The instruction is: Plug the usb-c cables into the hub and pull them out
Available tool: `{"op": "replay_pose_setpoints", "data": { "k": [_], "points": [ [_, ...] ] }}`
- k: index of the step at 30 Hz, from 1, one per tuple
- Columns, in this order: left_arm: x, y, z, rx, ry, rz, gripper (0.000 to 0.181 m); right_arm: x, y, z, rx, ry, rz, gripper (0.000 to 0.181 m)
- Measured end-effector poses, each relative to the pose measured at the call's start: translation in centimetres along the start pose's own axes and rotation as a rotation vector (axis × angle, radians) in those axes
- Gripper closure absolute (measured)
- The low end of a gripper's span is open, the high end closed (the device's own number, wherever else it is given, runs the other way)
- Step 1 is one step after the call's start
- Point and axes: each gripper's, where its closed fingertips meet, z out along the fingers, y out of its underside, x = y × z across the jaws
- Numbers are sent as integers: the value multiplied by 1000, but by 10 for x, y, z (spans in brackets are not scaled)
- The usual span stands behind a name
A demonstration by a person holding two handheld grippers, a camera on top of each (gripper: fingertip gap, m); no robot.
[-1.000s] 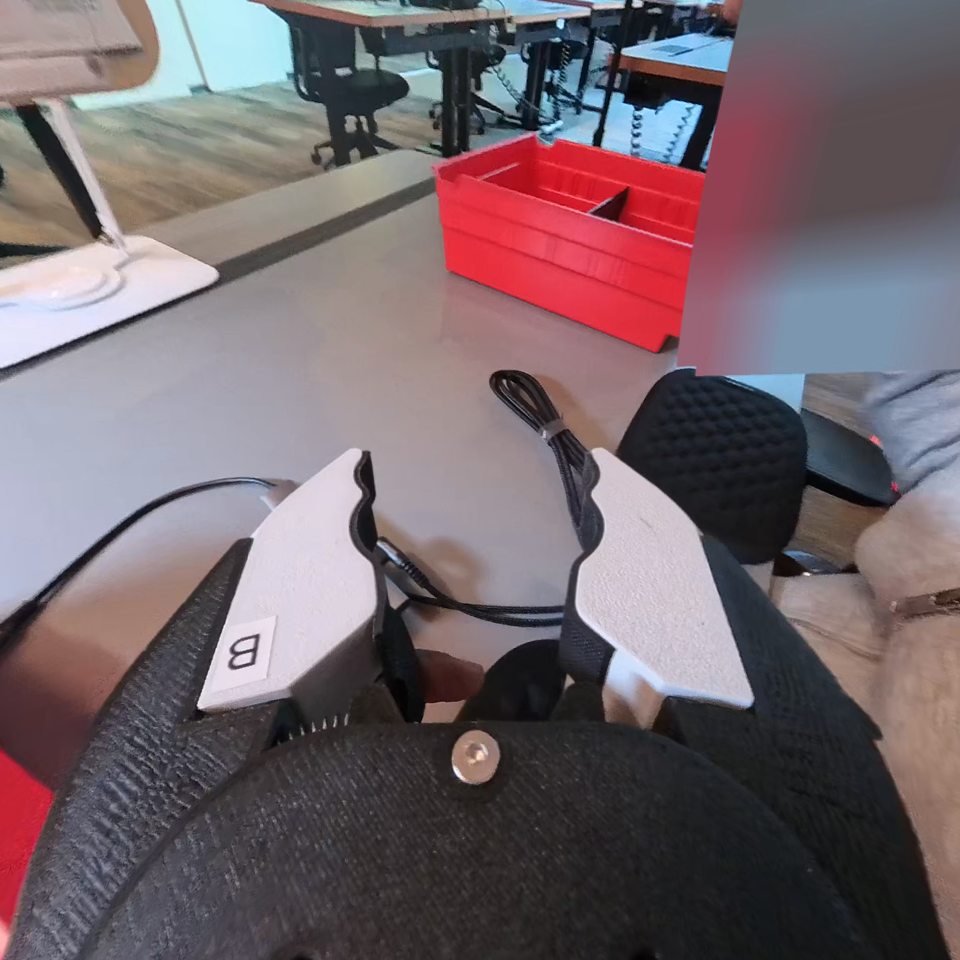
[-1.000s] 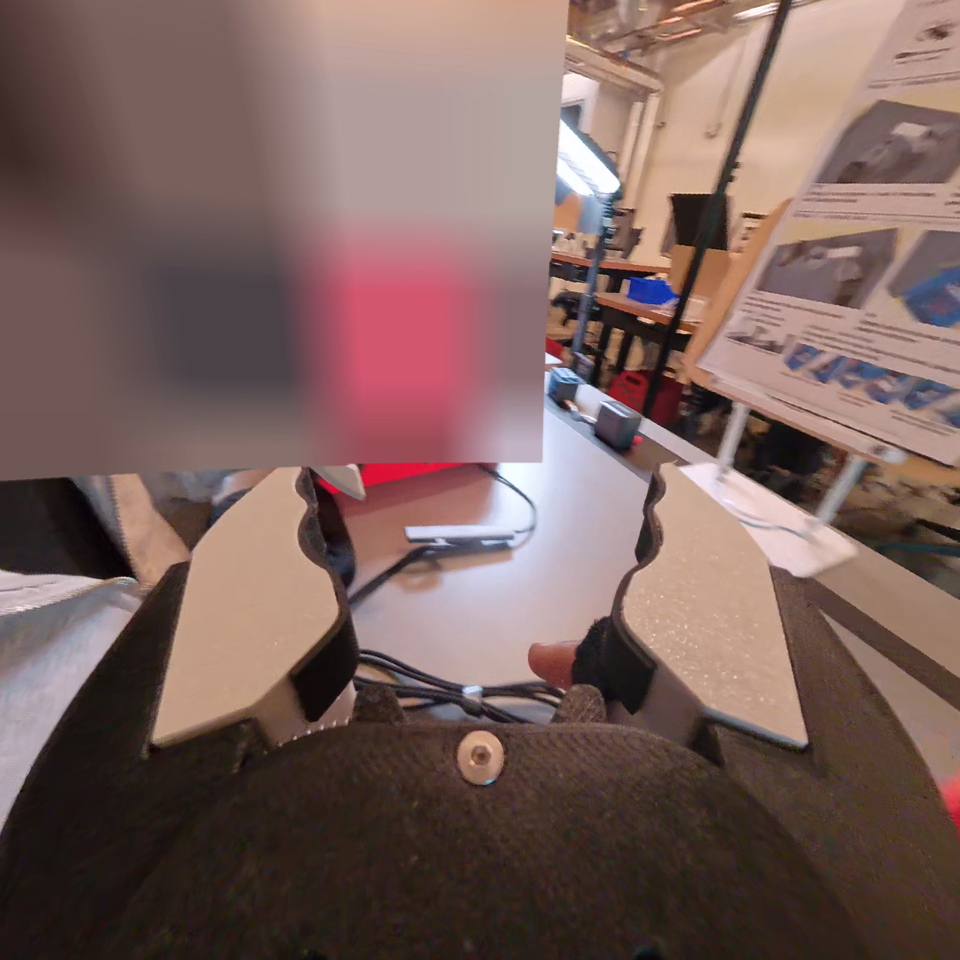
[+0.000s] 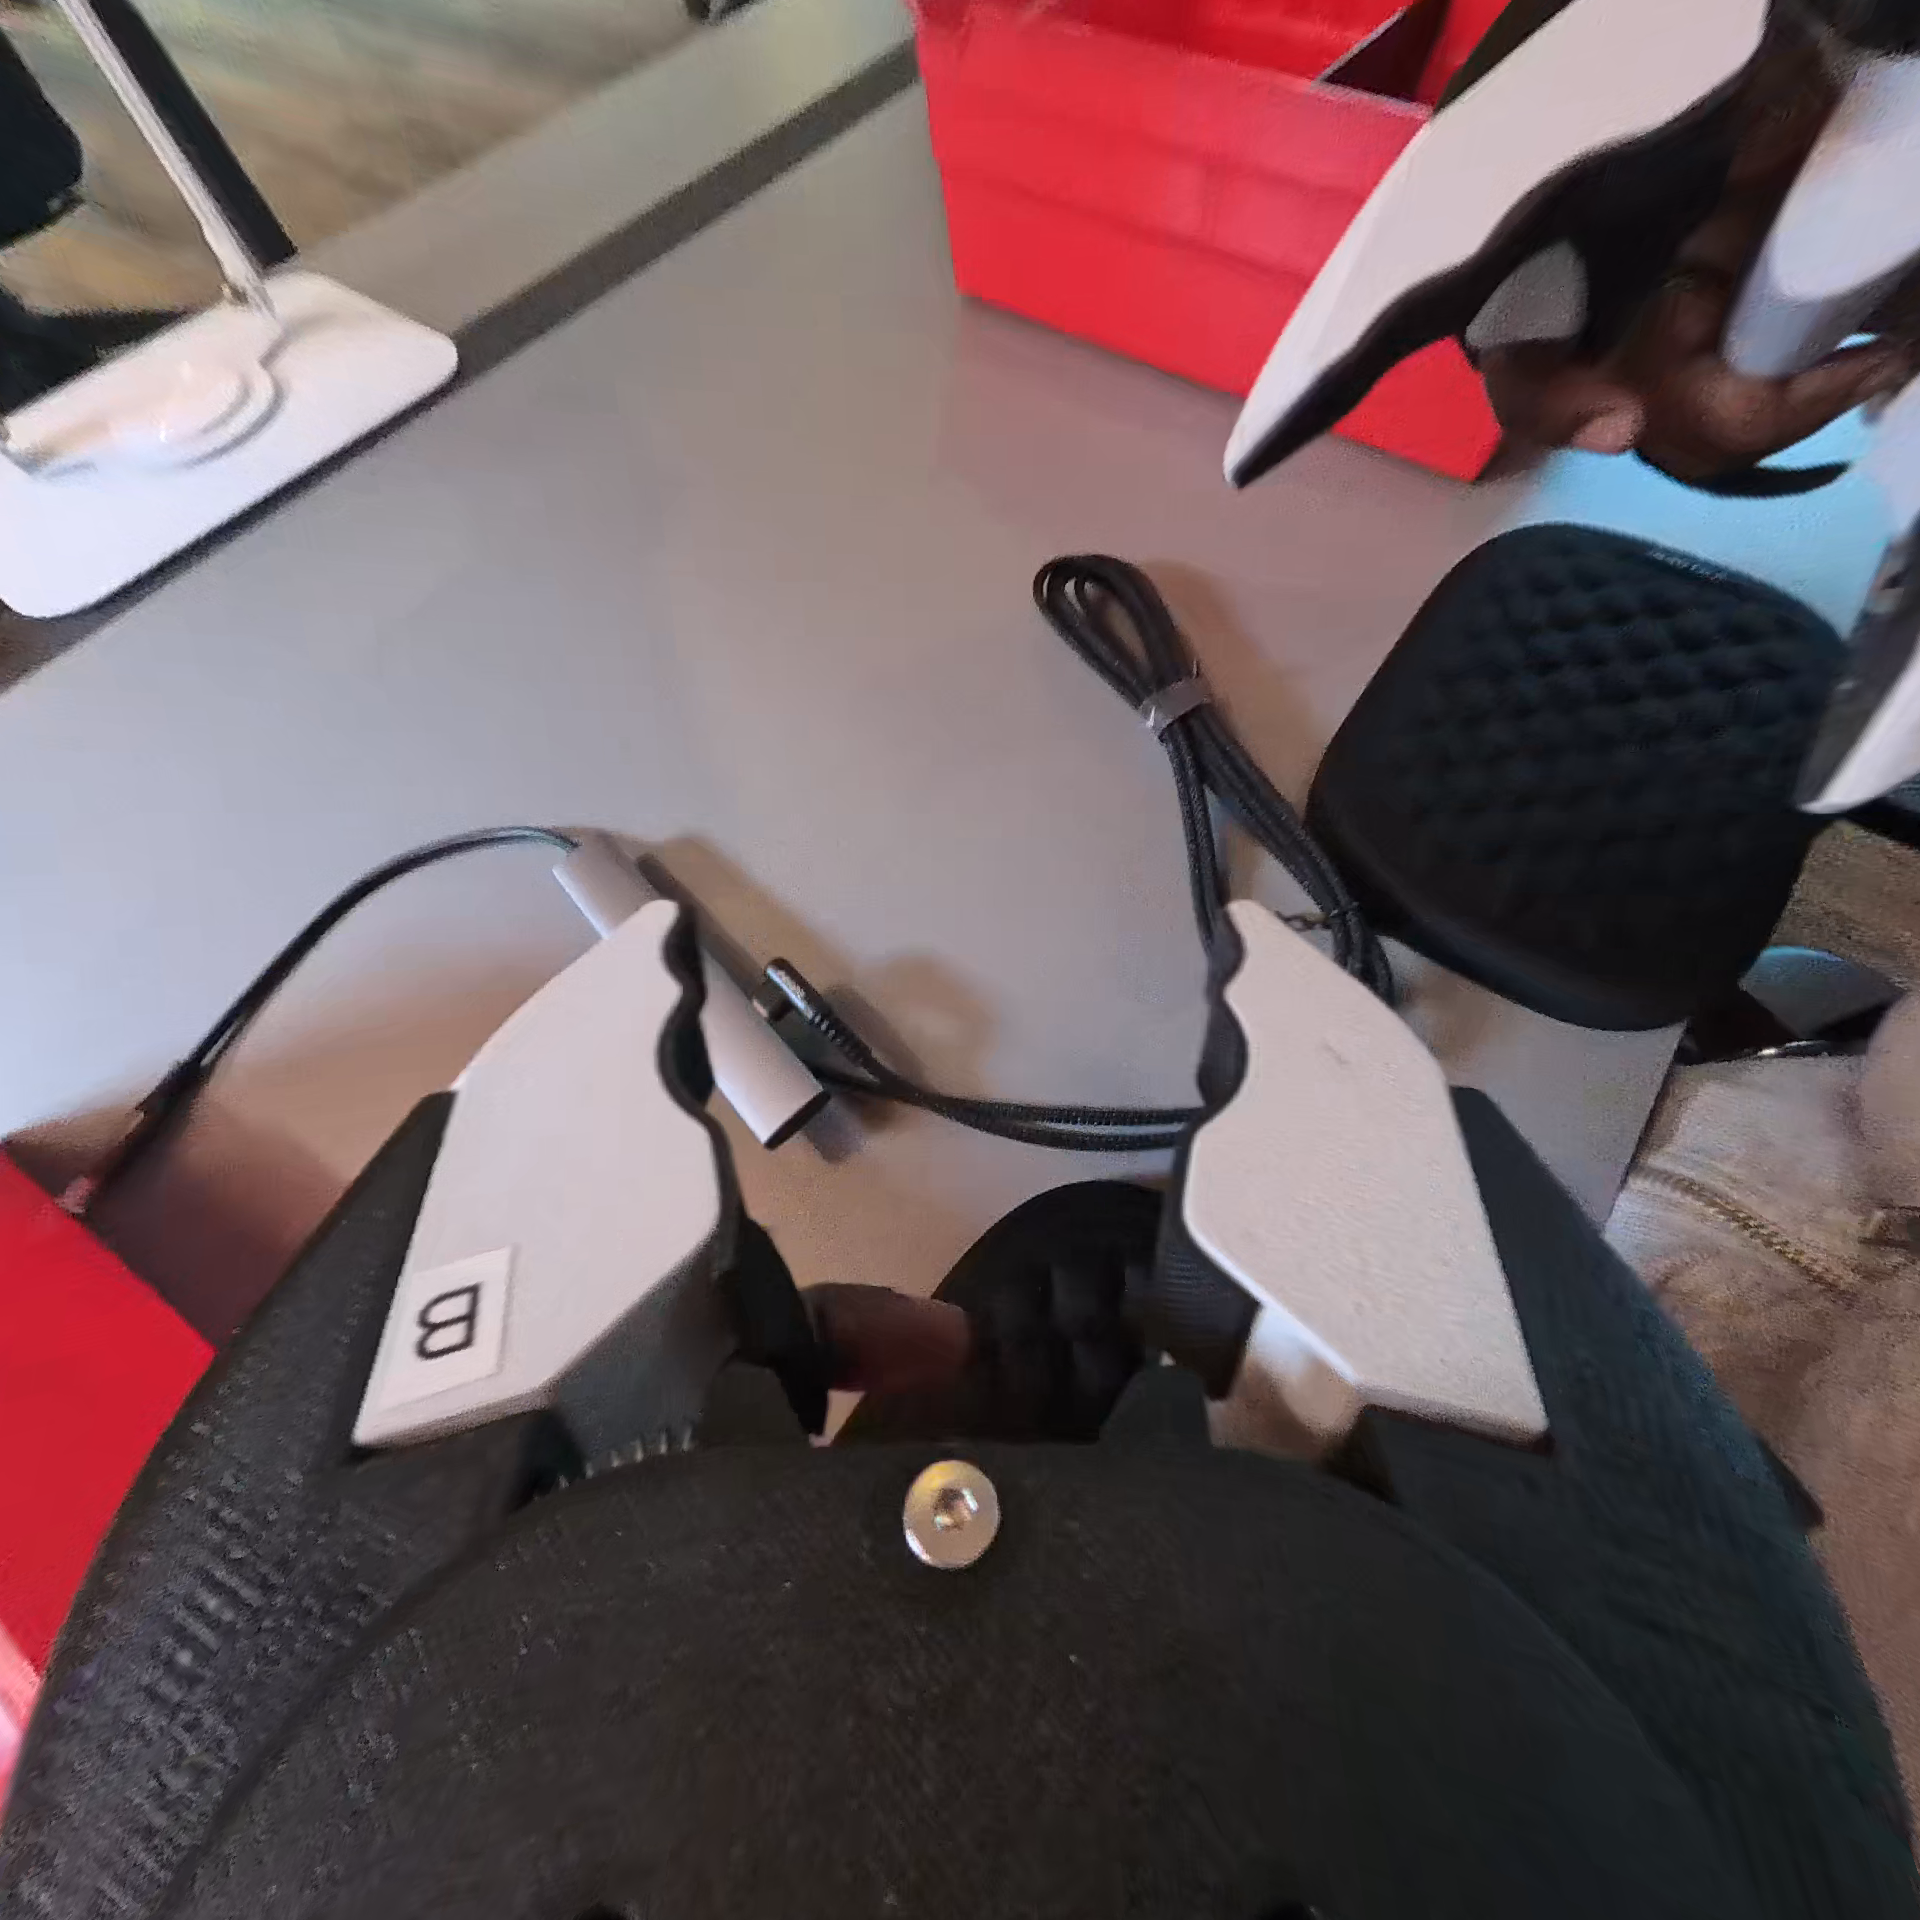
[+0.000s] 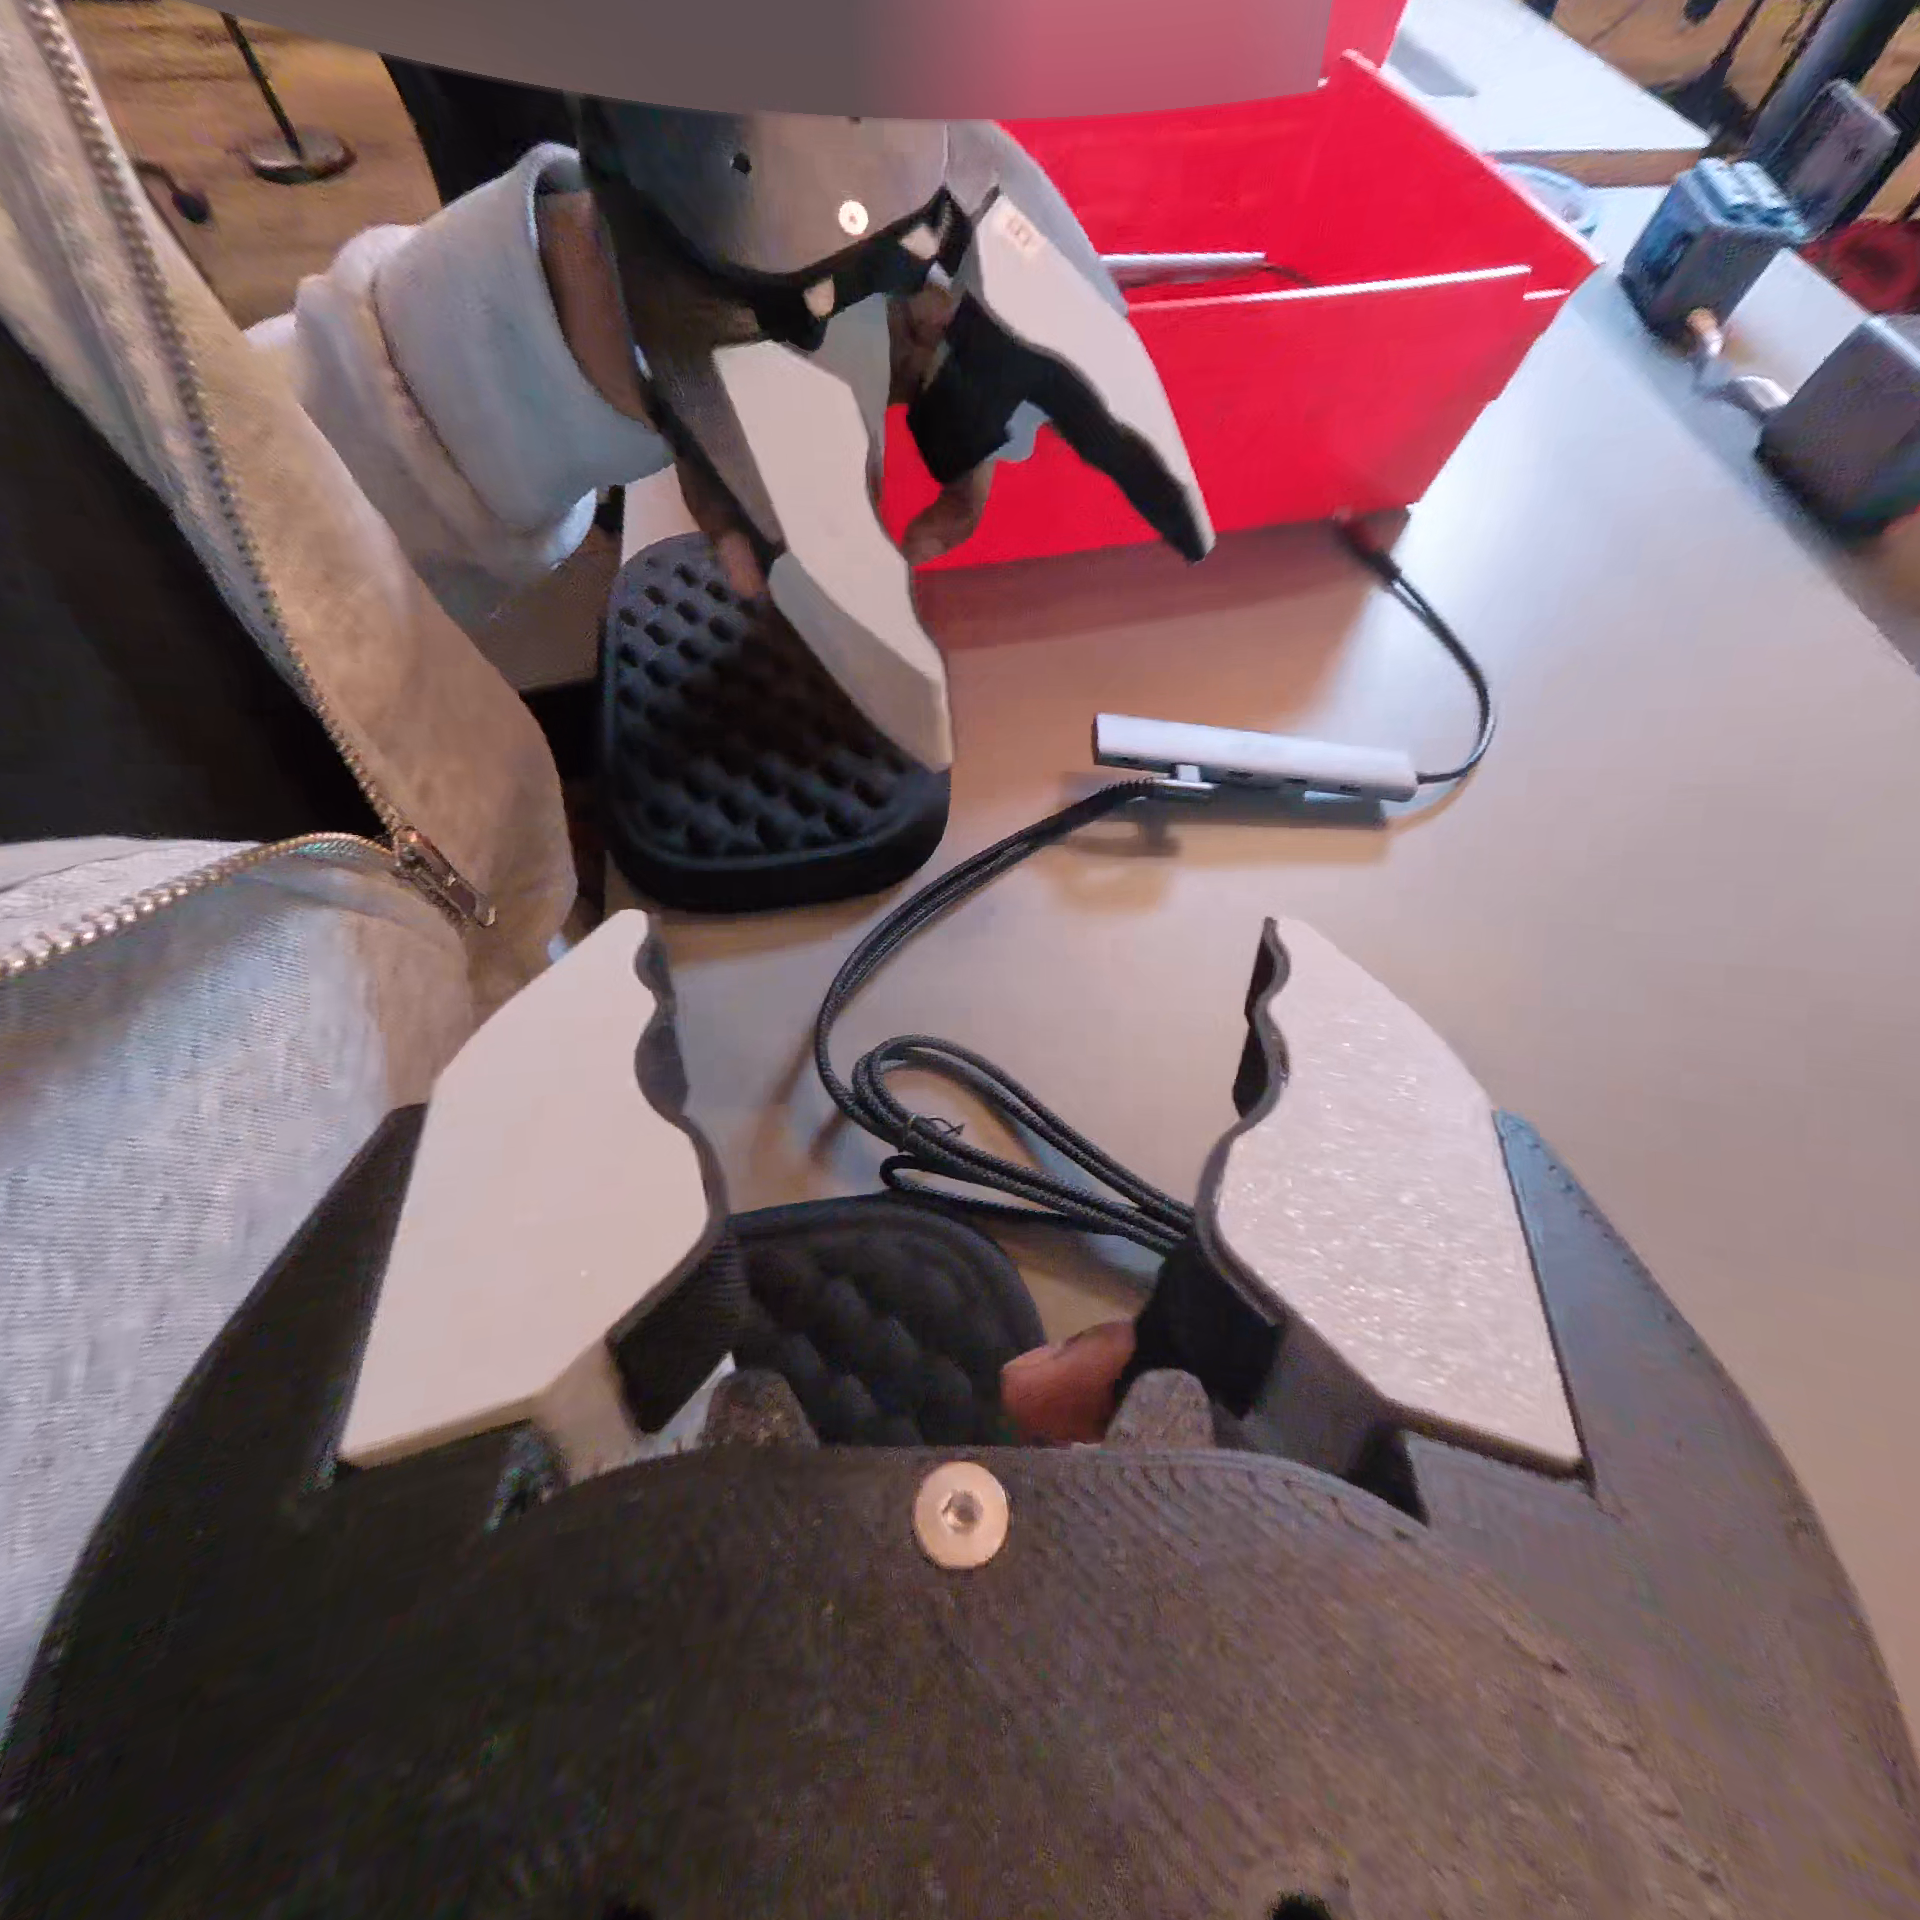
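Red bin (image 4: 1299, 416) holds silver hub-like bar (image 4: 1184, 265).

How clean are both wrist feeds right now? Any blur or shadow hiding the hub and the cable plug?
Left wrist view: the right gripper at top right is smeared by motion blur; the hub and cable plug are slightly soft, and the near finger hides part of the hub. Right wrist view: the hub is fairly sharp with a soft shadow beneath; the frame edges bend with wide-angle distortion.

Open left hand-held gripper (image 3: 951, 977) above plugged-in hub (image 3: 707, 1013)
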Motion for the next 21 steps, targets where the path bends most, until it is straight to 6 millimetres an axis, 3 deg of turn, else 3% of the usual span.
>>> {"op": "replay_pose_setpoints", "data": {
  "k": [2,3,4,5,7,8,10,11,12,16,17,20,21],
  "points": [
    [-3,4,3,-18,-23,-4,83,7,0,-2,7,41,3,83],
    [-3,5,3,-18,-26,6,96,11,2,-5,-4,66,-8,108],
    [-3,1,1,11,-27,25,151,15,4,-9,-13,91,-41,159],
    [-4,-6,-2,63,-31,18,181,18,5,-13,-16,124,-80,181],
    [-8,-15,-6,114,-33,-30,181,21,6,-17,-25,156,-115,181],
    [-13,-16,-6,128,-50,-50,173,23,5,-18,-9,169,-112,164],
    [-15,-10,-3,85,-46,-80,118,22,5,-17,-1,147,-69,99],
    [-14,-4,1,41,-34,-79,102,22,11,-16,-39,131,-25,89],
    [-13,0,4,18,-39,-64,99,25,17,-14,-71,135,-2,87],
    [-3,8,12,-23,-25,-17,99,25,34,-7,-146,120,-3,97],
    [-3,8,13,-27,-22,-14,100,26,39,-7,-170,124,3,108],
    [-1,8,14,-20,-9,-16,106,33,60,-5,-256,141,17,176],
    [-1,7,14,-17,-10,-18,107,37,67,-4,-279,159,13,181]
  ]
}}
